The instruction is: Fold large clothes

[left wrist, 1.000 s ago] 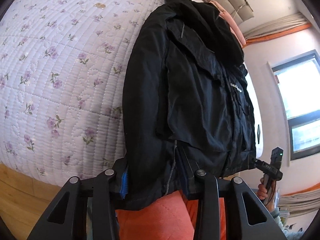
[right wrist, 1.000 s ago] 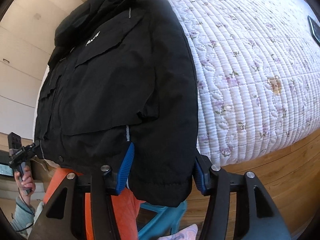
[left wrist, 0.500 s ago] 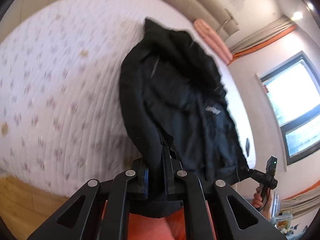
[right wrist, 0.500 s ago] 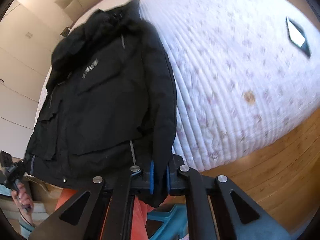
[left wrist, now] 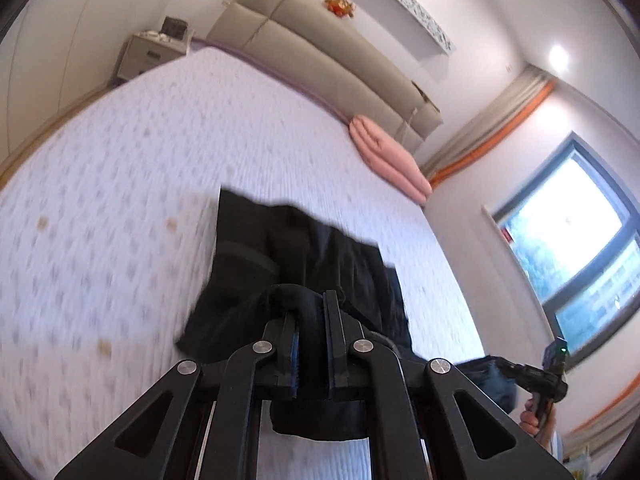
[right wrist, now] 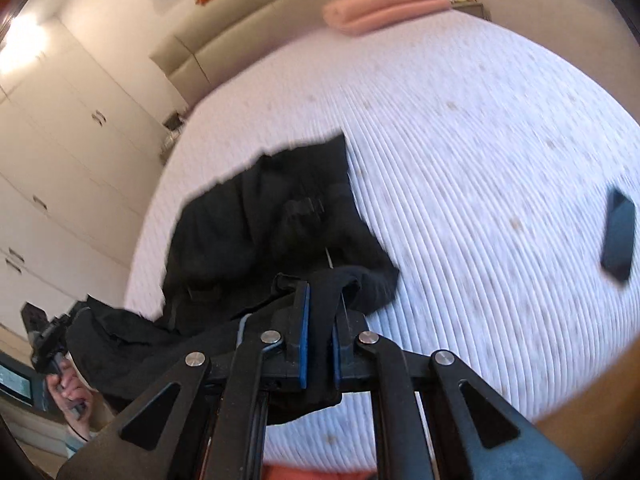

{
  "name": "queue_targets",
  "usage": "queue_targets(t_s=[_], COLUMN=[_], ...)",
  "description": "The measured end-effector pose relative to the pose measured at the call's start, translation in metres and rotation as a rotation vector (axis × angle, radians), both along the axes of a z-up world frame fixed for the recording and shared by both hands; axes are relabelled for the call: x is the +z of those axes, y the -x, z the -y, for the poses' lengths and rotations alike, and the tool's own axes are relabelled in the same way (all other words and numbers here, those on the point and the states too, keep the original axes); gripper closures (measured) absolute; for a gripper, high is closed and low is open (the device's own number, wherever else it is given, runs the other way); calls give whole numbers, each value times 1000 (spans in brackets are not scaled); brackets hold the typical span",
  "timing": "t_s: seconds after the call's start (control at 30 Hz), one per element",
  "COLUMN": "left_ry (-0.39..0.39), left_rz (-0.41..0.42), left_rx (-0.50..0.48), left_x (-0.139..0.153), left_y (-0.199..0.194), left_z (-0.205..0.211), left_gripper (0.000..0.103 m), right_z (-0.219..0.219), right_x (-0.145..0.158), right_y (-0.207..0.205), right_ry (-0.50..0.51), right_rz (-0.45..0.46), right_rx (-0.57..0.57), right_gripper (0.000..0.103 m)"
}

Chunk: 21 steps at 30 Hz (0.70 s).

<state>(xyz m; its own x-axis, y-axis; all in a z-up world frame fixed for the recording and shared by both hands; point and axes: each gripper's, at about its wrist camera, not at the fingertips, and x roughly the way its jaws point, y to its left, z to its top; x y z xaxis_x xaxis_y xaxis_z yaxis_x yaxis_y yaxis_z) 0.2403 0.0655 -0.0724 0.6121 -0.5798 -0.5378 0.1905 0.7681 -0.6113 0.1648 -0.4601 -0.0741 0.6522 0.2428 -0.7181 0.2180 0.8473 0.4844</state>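
Note:
A black jacket lies bunched on the lilac quilted bed, its far part flat and its near hem lifted. My left gripper is shut on the hem's left corner. My right gripper is shut on the hem's right corner; the jacket spreads ahead and to the left of it. The right gripper also shows at the lower right of the left wrist view, and the left one at the lower left of the right wrist view. Both views are motion-blurred.
A folded pink blanket lies at the bed's head by the padded headboard. A dark phone lies on the quilt to the right. A nightstand, wardrobes and a window surround the bed.
Both grippers closed on the jacket's bottom hem, then lifted and swung it forward over the jacket toward the bed's head. The jacket now looks shorter and bunched.

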Motion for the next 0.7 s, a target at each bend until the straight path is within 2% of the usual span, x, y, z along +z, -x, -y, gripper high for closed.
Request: queue_targets(t_s=[0.1,0.17,0.23,0.33,0.37,0.5,0.6,0.7], left_ry=[-8,-28,-62,-118,-128,-176,-174,-148], left_rz=[-7,-19,-39,-122,-140,-193,-196,-246], left_rx=[41,69,99,129,126,75,35,-1], left_x=[-3,-16,-38,-89,-100,-151,-161,-154], left_y=[-58,-96,-133,-187,-196,-222,-224,-231], left_z=[5,12,21,35,38,51,51,43], left_gripper=[92,91,89,87,87,86,85,84], right_z=[9,14,22,25,23,18,11,12], right_x=[14,9,-5,-43,-65,-125,-150,-149], right_y=[-62,-108,-146,-212,-237,-276,-274,-268], right_ry=[11,2,-13,-12,-13,0,14,15], right_rz=[21,5,-18,-92,-131,-235,-262,-246], right_rx=[-6,-36,-67,-101,-101,-68,-33,-18], right_gripper=[92,92,91,87,83,80,82,82])
